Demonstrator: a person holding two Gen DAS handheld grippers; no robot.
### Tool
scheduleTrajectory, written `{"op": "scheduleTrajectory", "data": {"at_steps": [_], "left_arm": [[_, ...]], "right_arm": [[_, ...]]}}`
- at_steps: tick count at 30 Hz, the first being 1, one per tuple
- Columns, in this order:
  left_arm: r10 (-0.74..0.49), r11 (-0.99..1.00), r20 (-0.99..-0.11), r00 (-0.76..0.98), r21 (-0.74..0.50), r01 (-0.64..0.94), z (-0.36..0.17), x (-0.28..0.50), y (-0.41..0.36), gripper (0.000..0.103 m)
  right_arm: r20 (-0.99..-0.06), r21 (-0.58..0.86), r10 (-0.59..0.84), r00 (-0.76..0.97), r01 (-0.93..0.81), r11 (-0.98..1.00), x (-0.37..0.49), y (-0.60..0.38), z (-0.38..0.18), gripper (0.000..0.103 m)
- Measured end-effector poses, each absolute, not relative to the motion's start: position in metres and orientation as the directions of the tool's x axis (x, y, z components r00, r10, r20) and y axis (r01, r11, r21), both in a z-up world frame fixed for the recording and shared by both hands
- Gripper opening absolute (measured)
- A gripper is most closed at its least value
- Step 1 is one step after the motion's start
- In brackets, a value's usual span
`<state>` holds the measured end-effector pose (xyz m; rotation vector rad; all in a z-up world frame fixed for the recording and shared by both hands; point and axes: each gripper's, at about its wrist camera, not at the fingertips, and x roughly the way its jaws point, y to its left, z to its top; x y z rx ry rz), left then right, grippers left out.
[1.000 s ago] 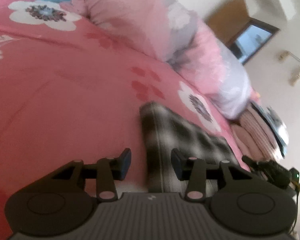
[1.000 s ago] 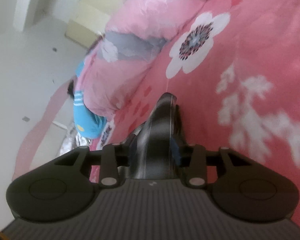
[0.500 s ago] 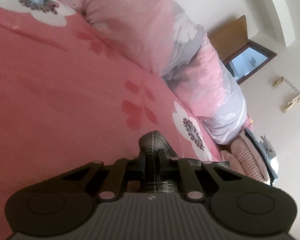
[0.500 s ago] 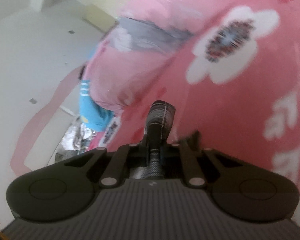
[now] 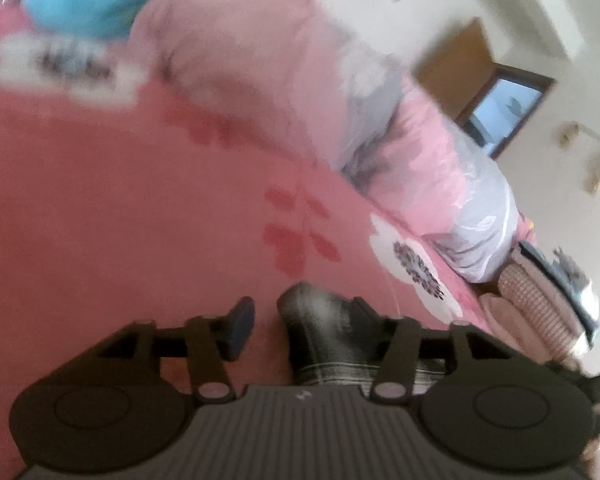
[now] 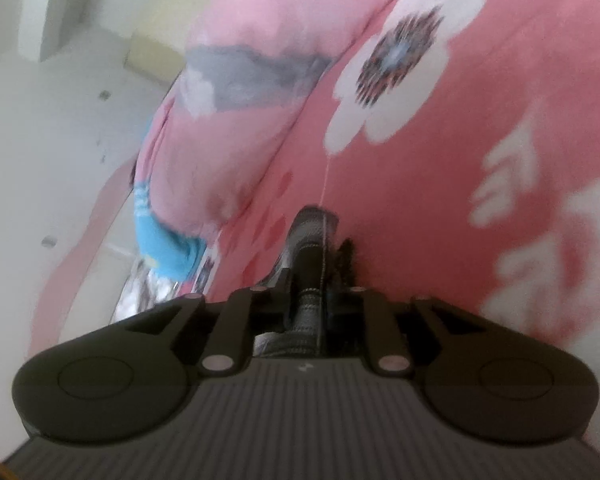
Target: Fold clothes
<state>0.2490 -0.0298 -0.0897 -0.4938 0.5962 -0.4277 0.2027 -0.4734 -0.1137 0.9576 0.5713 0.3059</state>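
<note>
— Cloth? Where is it?
— Checked cloth (image 5: 324, 340) lies bunched on the pink bedspread (image 5: 120, 220), between the fingers of the left gripper (image 5: 300, 326), whose jaws have just been opening and stand released.
— Right gripper (image 6: 306, 280)?
— Jaws have just been opening too; the fold looks pinched, but I cannot tell.
</note>
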Motion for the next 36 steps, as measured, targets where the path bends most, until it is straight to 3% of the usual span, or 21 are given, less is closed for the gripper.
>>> {"op": "scheduleTrajectory", "data": {"at_steps": [4,8,16,23,30,34,36], "left_arm": [[-0.532,0.813,-0.390,0.752,-0.483,0.324,-0.065,0.222,-0.039,0.054],[-0.552,0.830,-0.442,0.707,-0.370,0.417,-0.048,0.198,-0.079,0.054],[-0.496,0.824,-0.562,0.662,-0.065,0.563,-0.055,0.163,-0.171,0.057],[-0.437,0.845,-0.604,0.666,-0.022,0.535,-0.078,0.160,-0.180,0.062],[-0.428,0.861,-0.589,0.686,-0.035,0.508,-0.078,0.161,-0.179,0.065],[-0.445,0.870,-0.576,0.686,-0.097,0.483,-0.073,0.161,-0.170,0.065],[-0.457,0.874,-0.560,0.691,-0.141,0.464,-0.066,0.160,-0.157,0.065]], "right_arm": [[-0.233,0.835,0.379,0.895,-0.016,0.551,0.138,-0.483,-0.094,0.024],[-0.184,0.813,0.319,0.930,-0.038,0.581,0.074,-0.483,-0.091,0.024],[-0.195,0.766,0.350,0.916,-0.081,0.637,0.005,-0.466,-0.110,0.024],[-0.234,0.621,0.339,0.911,-0.129,0.773,-0.013,-0.444,-0.098,0.016],[-0.201,0.455,0.378,0.904,-0.256,0.853,-0.011,-0.420,-0.080,0.012],[-0.389,0.428,0.345,0.854,-0.164,0.889,0.014,-0.407,-0.099,0.009],[-0.391,0.435,0.343,0.854,-0.157,0.887,0.015,-0.410,-0.098,0.009]]}}
